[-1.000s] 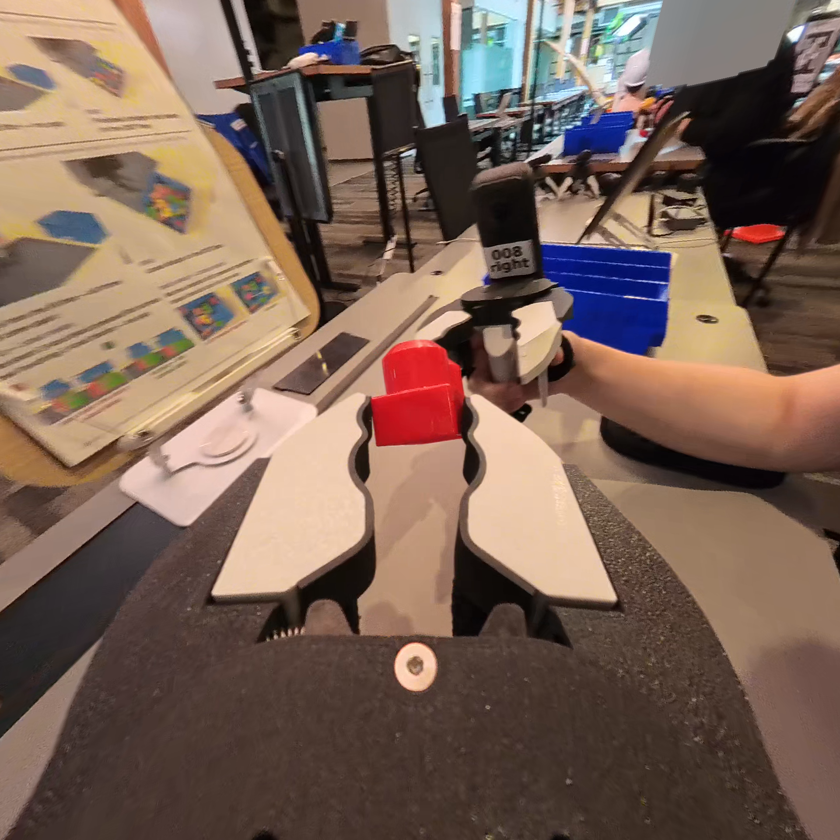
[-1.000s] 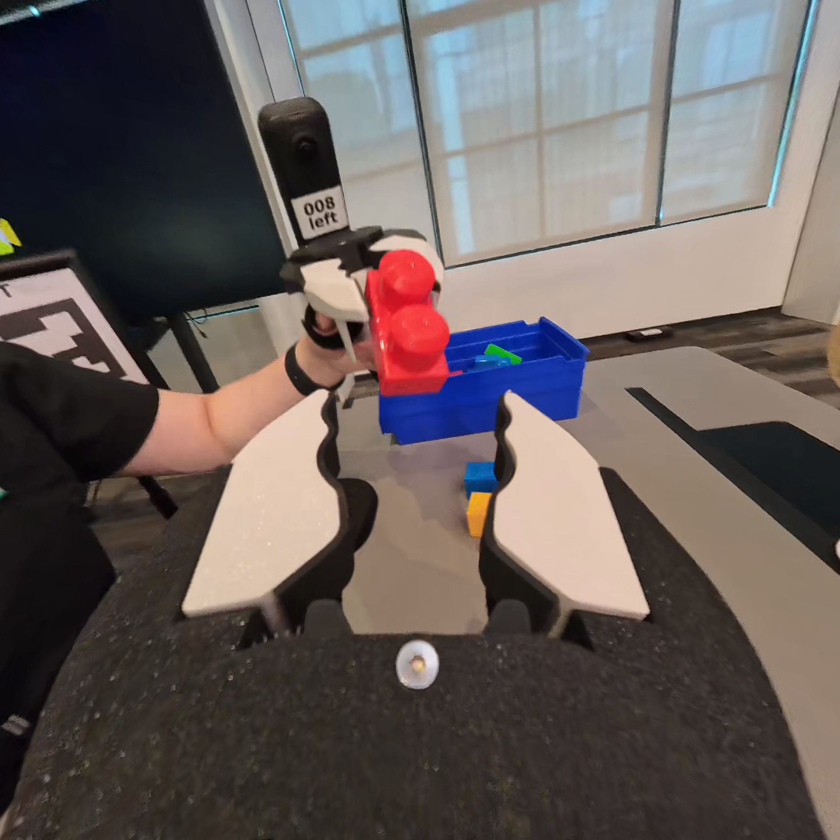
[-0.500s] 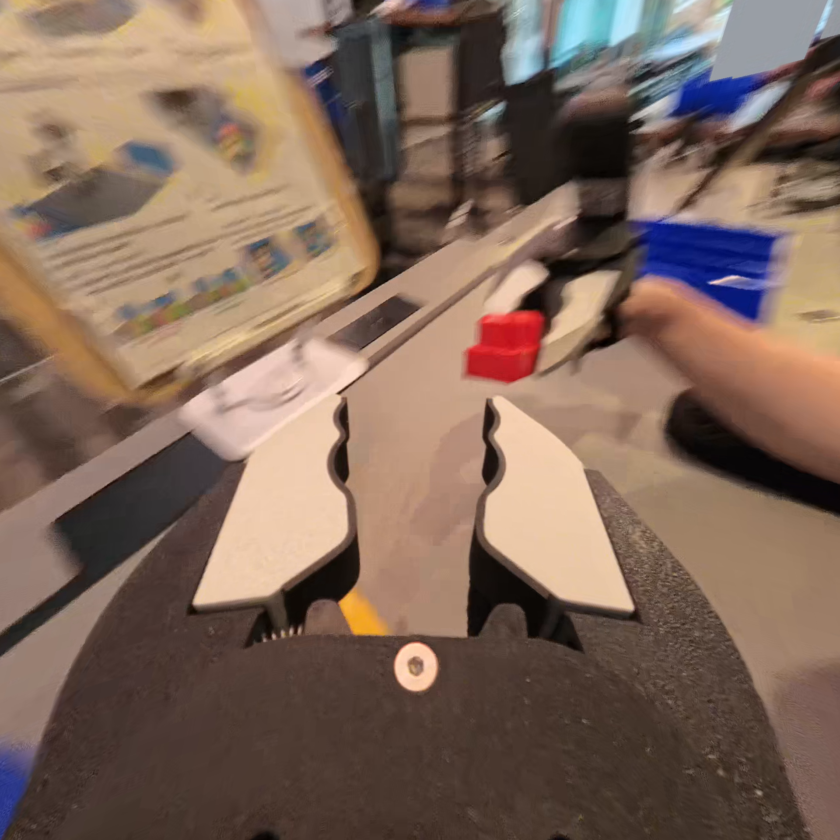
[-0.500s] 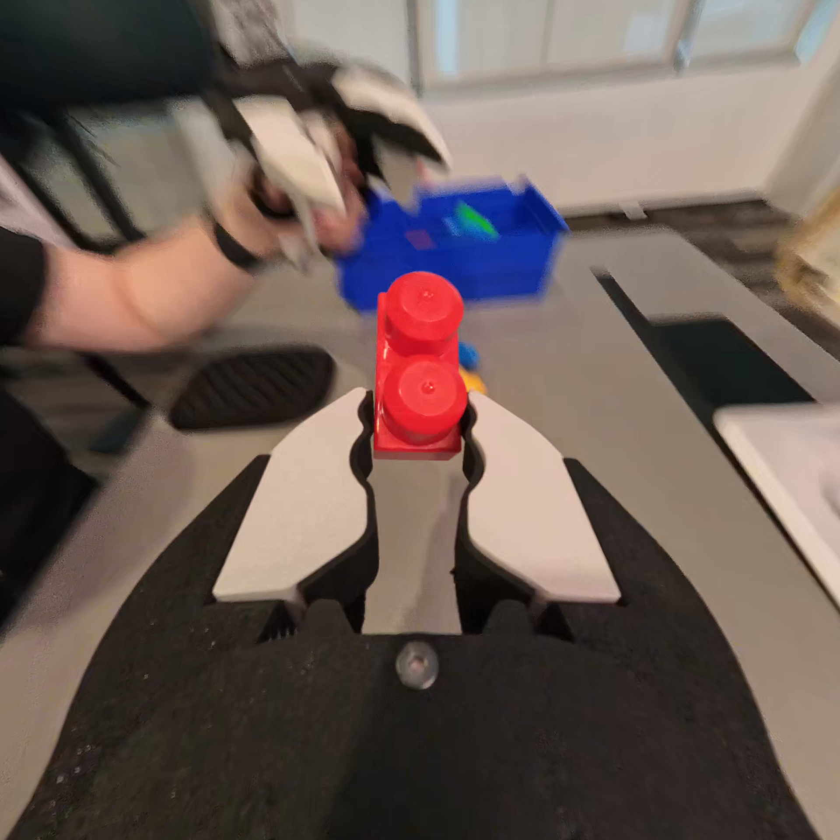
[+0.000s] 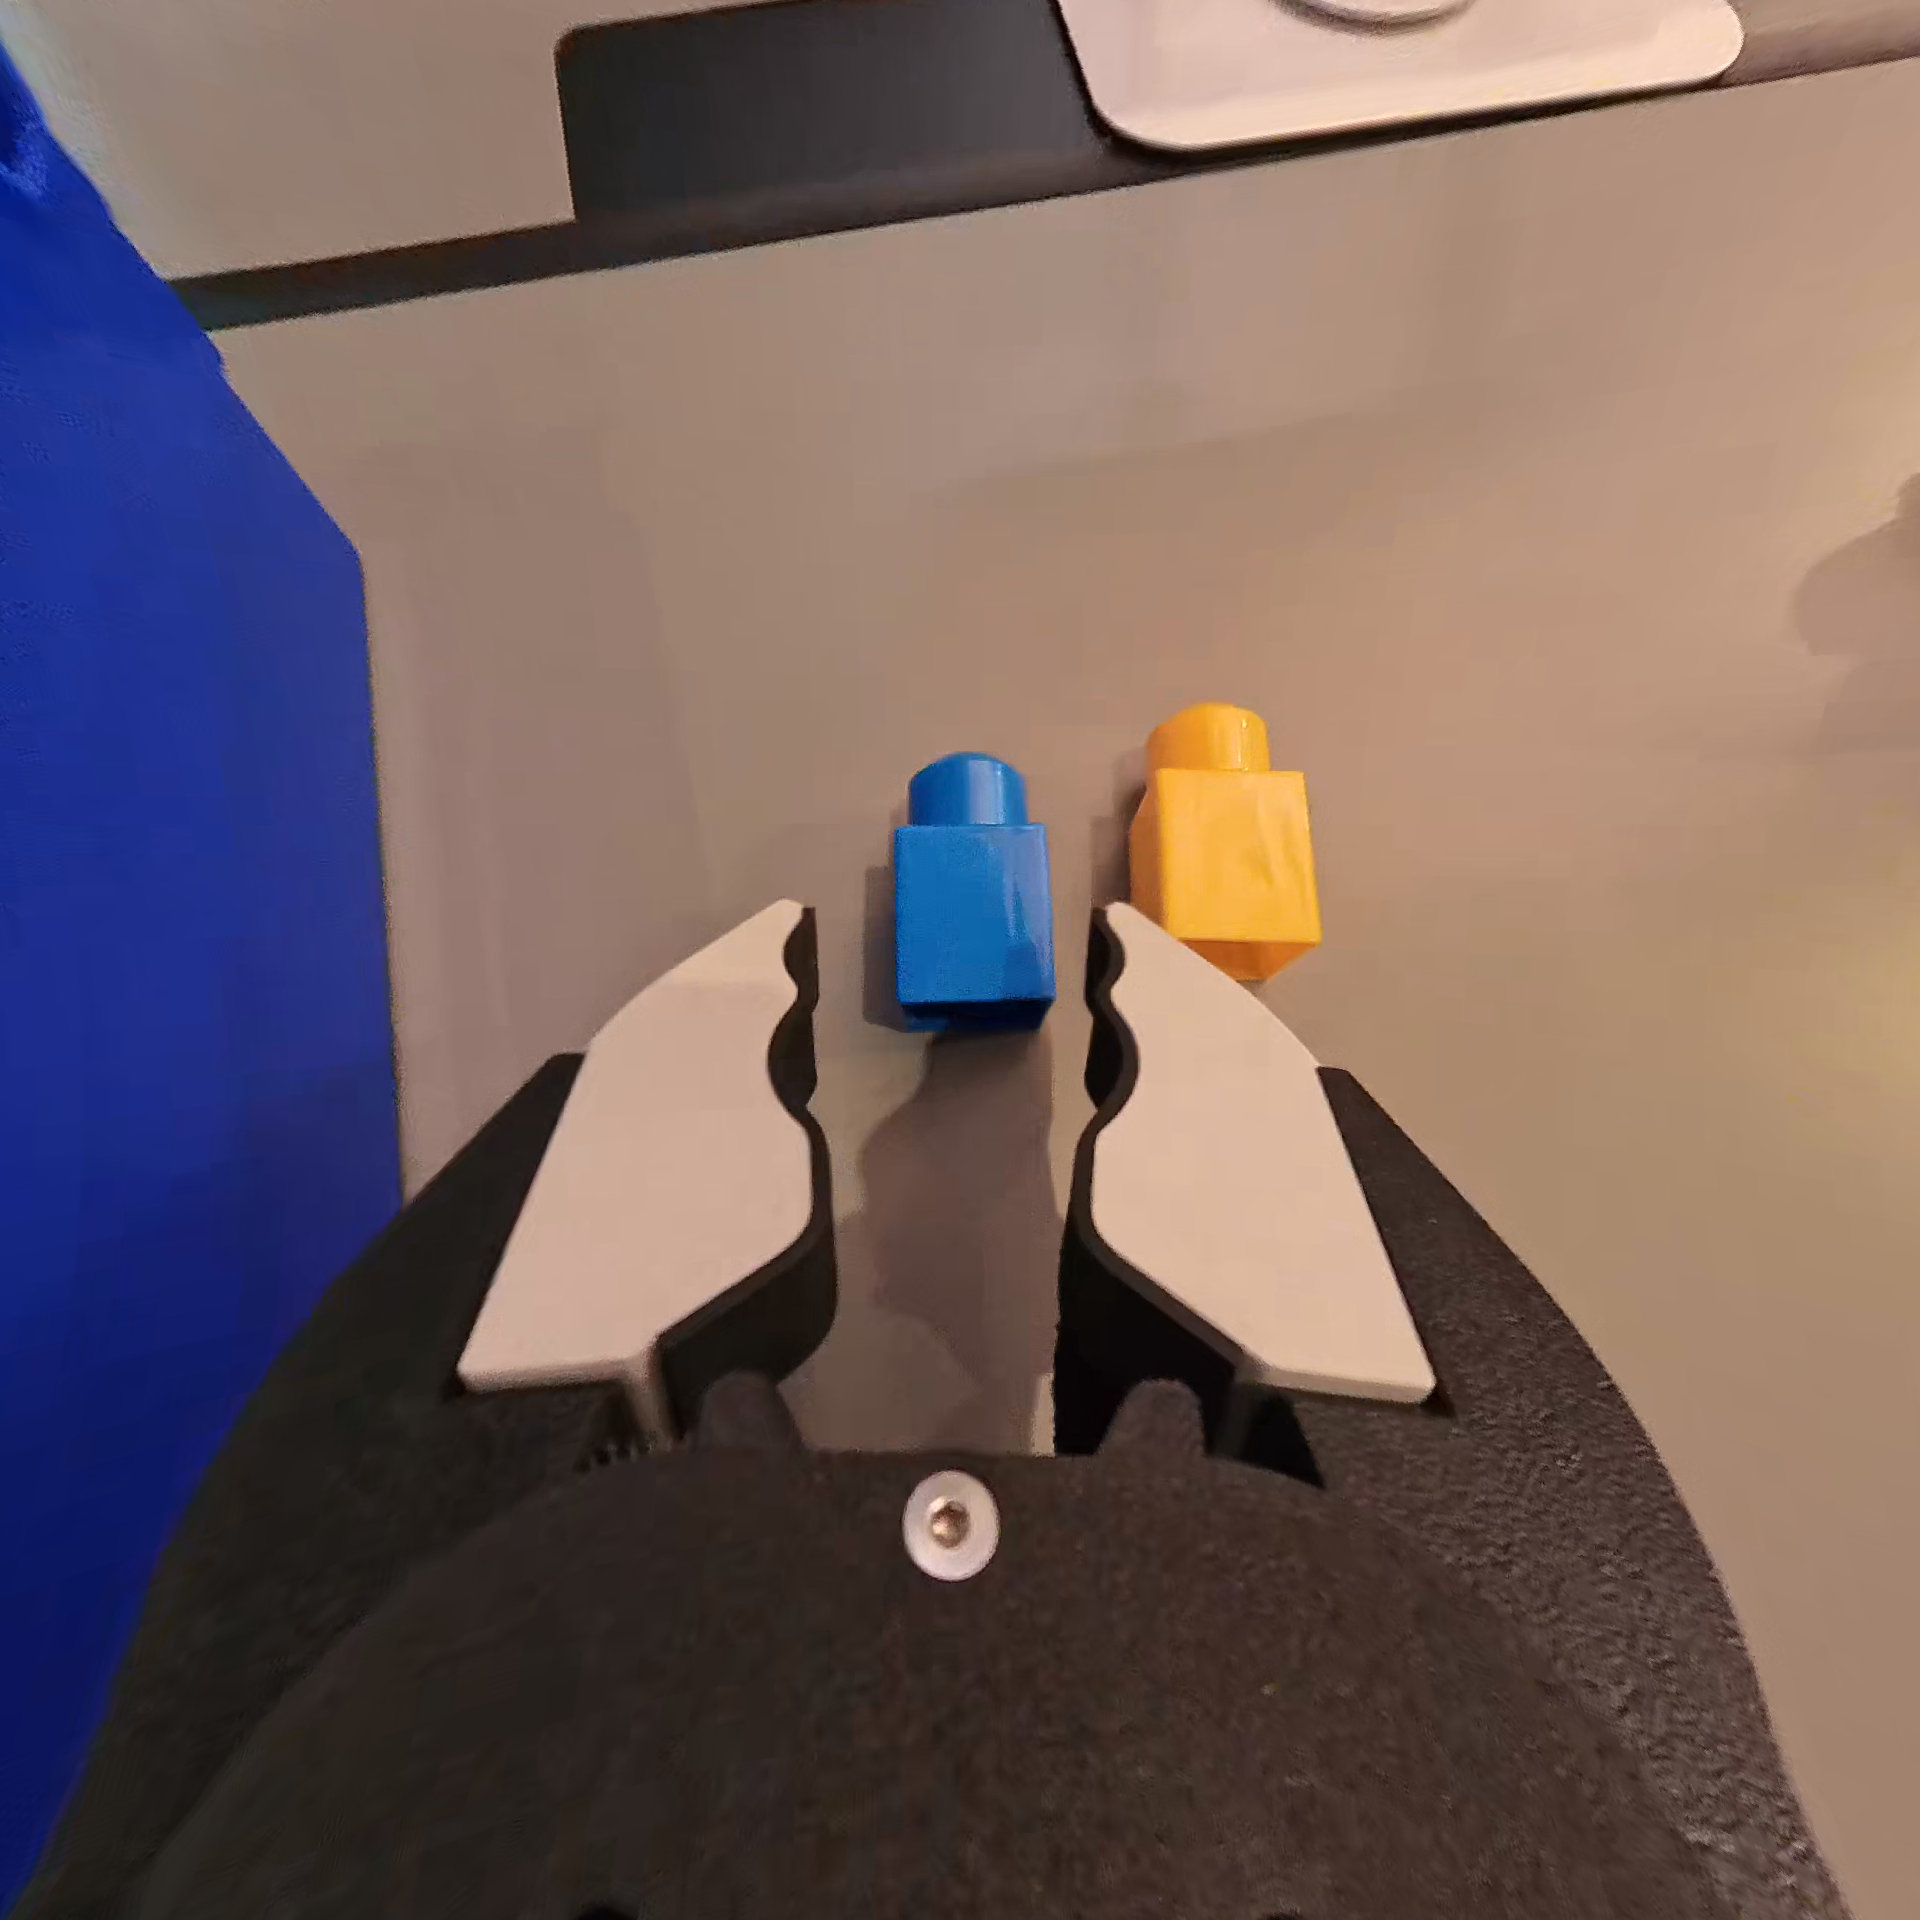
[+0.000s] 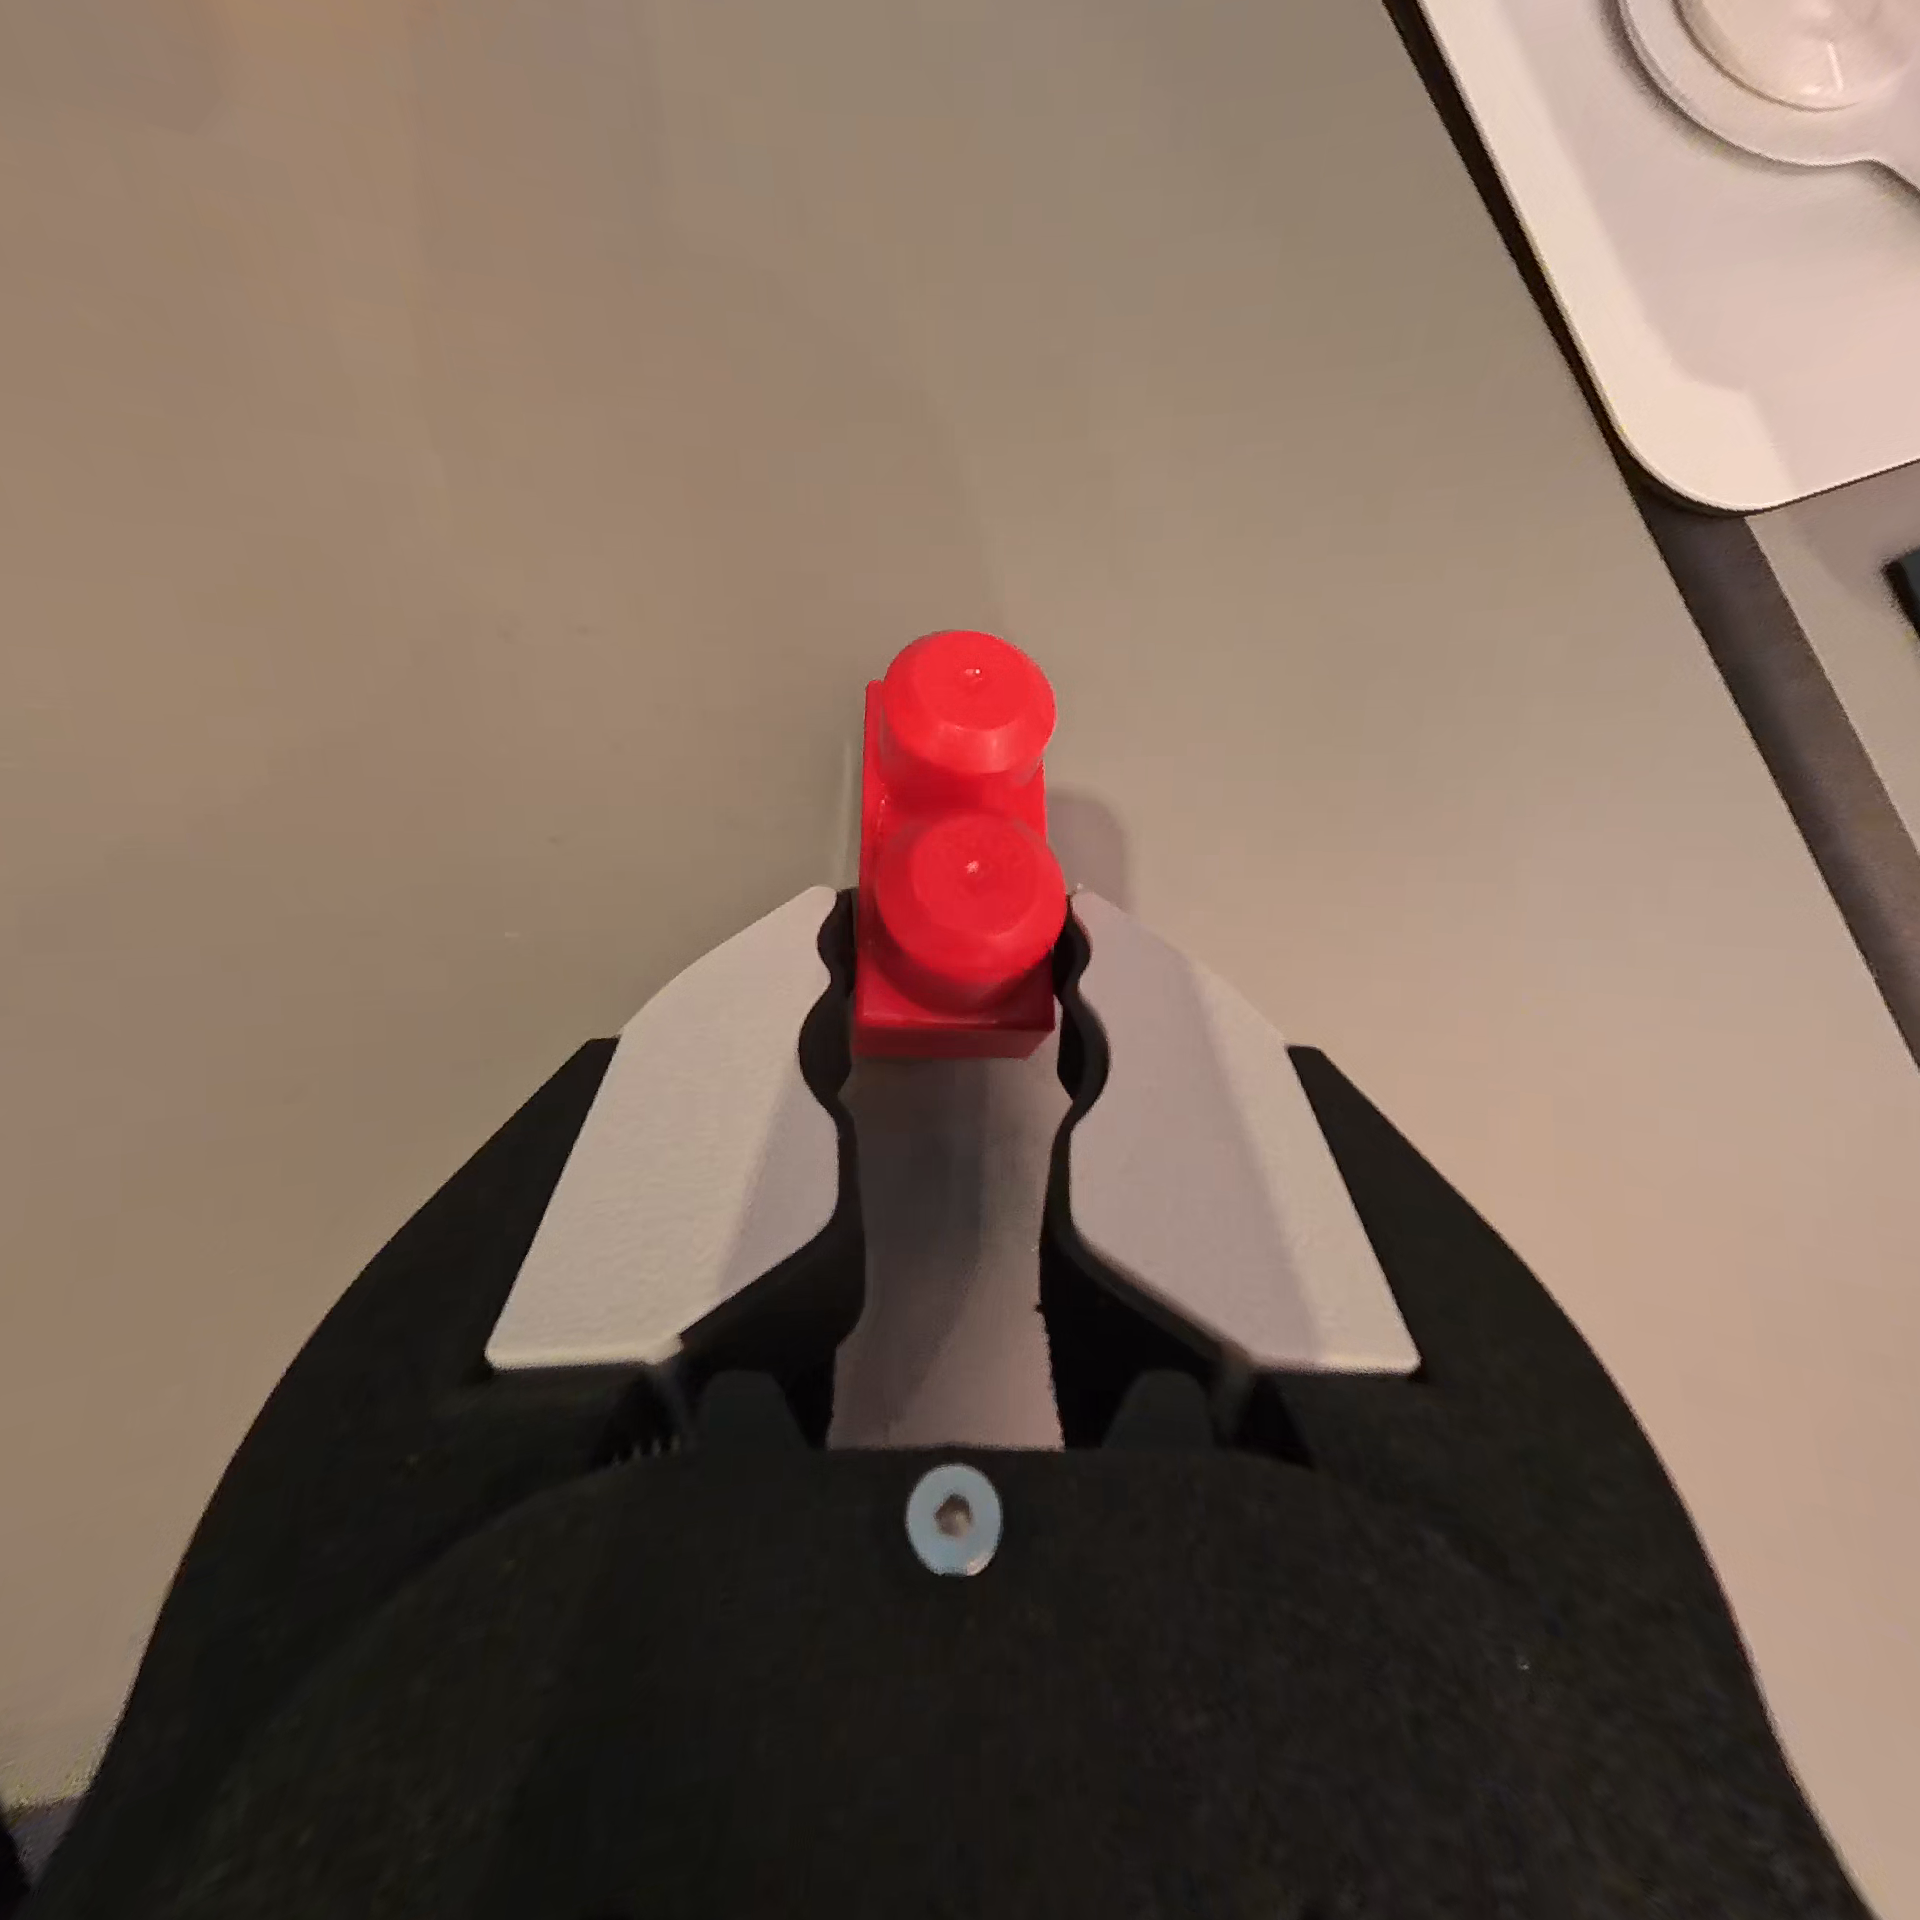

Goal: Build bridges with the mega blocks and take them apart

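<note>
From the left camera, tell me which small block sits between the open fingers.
The blue block: it lines up with the gap, while the yellow block sits off to the right.

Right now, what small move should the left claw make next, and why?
Probably ease the left claw forward around the blue block and close. It is open and empty, aligned with that block, while the right claw holds the red block. The yellow block stands close beside.

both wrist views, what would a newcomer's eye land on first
The red two-stud block jumps out, clamped in the right hand-held gripper above the grey table. In the left wrist view, a blue block and a yellow block stand side by side just ahead of the open left hand-held gripper.
</note>
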Available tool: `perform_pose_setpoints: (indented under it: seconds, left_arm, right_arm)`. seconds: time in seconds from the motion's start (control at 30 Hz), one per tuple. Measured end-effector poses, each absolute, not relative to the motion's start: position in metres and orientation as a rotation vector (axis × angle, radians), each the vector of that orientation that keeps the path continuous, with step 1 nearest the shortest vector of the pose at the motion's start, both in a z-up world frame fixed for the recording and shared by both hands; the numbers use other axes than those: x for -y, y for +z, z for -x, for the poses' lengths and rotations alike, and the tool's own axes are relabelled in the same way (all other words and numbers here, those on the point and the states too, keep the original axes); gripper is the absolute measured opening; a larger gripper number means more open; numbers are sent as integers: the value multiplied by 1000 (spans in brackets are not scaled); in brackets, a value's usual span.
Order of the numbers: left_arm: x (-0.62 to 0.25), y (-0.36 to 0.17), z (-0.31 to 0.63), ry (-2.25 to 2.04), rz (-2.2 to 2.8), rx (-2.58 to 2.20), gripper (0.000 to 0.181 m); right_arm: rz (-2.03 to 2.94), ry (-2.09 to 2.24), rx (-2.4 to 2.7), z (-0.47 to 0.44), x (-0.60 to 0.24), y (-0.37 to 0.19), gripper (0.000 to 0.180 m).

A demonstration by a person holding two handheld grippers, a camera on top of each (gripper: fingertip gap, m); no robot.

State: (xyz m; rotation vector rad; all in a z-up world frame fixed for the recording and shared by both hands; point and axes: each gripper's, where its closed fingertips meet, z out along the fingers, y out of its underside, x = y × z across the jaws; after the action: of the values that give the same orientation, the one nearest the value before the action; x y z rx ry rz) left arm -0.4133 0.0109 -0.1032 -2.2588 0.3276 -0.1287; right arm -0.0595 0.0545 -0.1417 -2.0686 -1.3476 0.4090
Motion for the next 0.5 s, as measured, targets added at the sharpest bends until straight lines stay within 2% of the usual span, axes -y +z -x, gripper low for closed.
perform_pose_setpoints:
  seconds: [0.13, 0.2, 0.3, 0.5]
  left_arm:
    - [-14, -123, 412, -110, 2323, -331, 45]
    - [-15, -131, 412, -120, 2341, -329, 36]
    - [-18, -133, 410, -149, 2332, -319, 36]
    - [-20, -133, 407, -195, 2336, -307, 36]
  right_arm:
    - [2057, 459, 1341, 62, -51, -138, 39]
    - [2019, 476, 1303, 65, -54, -128, 46]
    - [1916, 426, 1220, 65, -64, -99, 58]
    - [1744, 356, 1140, 63, -68, -49, 56]
